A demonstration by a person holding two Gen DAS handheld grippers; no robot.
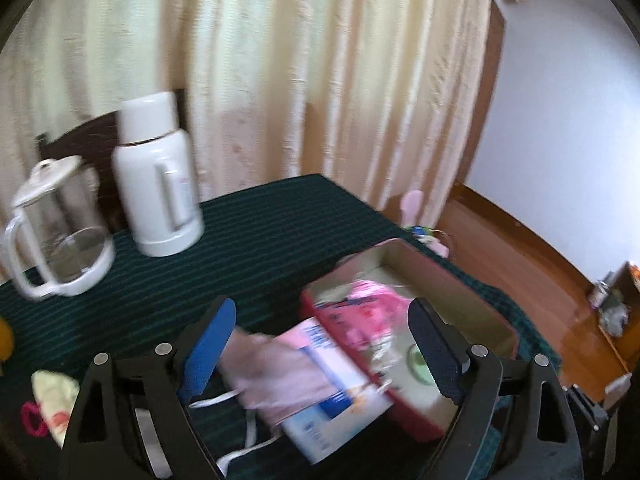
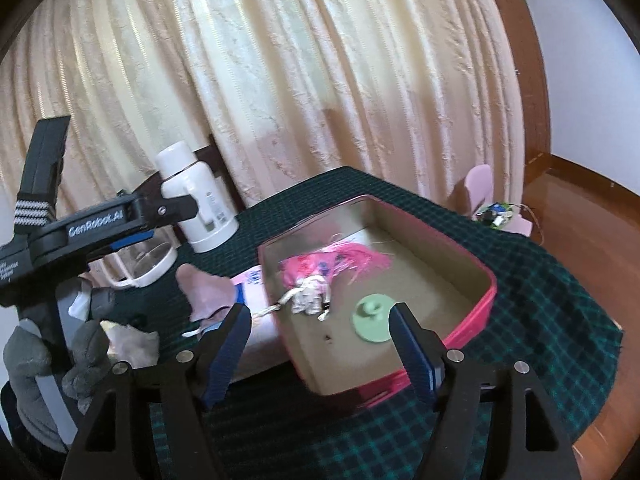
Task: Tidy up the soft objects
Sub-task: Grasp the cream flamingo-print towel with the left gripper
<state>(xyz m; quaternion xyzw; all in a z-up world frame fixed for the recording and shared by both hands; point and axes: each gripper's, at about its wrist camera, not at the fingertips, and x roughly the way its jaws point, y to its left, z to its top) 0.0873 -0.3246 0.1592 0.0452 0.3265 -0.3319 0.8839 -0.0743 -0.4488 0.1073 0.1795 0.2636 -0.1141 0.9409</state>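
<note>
A red box (image 2: 440, 232) with a brown inside stands on the green plaid table. In it lie a pink tasselled bundle (image 2: 320, 264), a knot of white cord (image 2: 310, 300) and a green disc (image 2: 374, 318). Left of the box, a pale pink soft cloth (image 1: 276, 372) with white straps rests on a pink, white and blue packet (image 1: 336, 412). My left gripper (image 1: 323, 308) hangs open over the cloth and packet, its pads apart from them. My right gripper (image 2: 320, 312) is open, its fingers straddling the box's near corner. A grey-gloved hand (image 2: 36, 360) holds the left gripper.
A white thermos (image 1: 160, 184) and a glass pitcher (image 1: 56, 240) stand at the table's far left. A yellowish cloth item (image 1: 54, 396) and a pink hair tie (image 1: 32, 420) lie at the near left. A pink object (image 1: 412, 204) sits past the far edge. Curtains hang behind.
</note>
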